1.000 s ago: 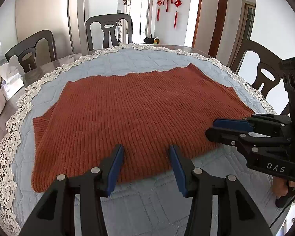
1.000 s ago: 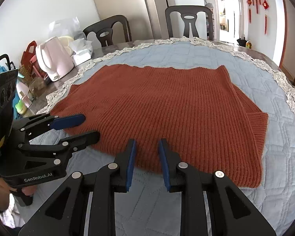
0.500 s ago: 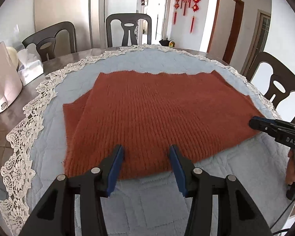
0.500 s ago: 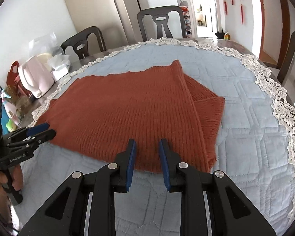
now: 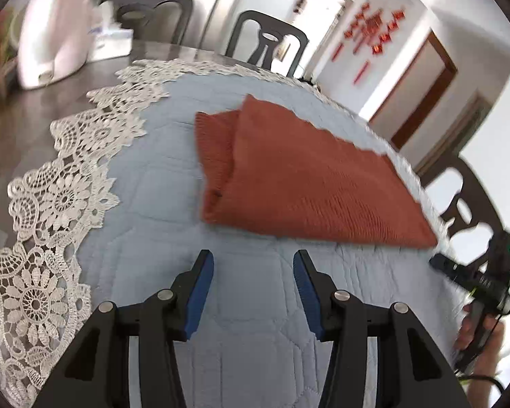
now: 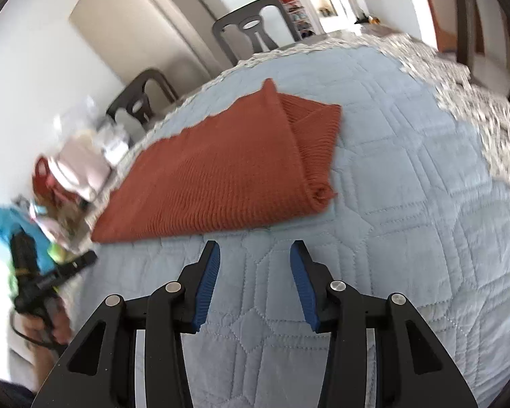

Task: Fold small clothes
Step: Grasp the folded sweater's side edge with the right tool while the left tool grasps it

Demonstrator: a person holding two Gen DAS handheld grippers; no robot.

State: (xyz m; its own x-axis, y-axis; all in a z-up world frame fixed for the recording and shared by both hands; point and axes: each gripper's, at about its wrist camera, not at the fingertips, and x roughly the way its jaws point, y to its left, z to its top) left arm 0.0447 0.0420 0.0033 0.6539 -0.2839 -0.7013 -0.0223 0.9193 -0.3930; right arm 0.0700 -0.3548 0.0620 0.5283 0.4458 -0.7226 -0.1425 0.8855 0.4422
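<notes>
A rust-red knit sweater (image 5: 306, 176) lies folded flat on the pale blue quilted mat (image 5: 241, 340). Its sleeve end shows at the left in the left wrist view and at the right, sweater (image 6: 221, 173), in the right wrist view. My left gripper (image 5: 253, 265) is open over bare mat, short of the sweater's near edge, with nothing between its fingers. My right gripper (image 6: 255, 255) hovers over the mat (image 6: 391, 238) just short of the sweater's near edge; its jaws are opening and hold nothing. Each gripper appears at the other view's edge, held by a hand.
White lace trim (image 5: 51, 238) borders the mat on a dark wooden table. A pink-white kettle (image 5: 51, 34) and tissue box (image 5: 110, 42) stand at the table's far left. Dark chairs (image 5: 268, 44) surround the table. Clutter (image 6: 68, 170) sits by the left edge.
Both grippers have drawn back and apart from the sweater's near edge and rolled. The left now faces the sweater's left end, the right its right end. The right jaws stand wider.
</notes>
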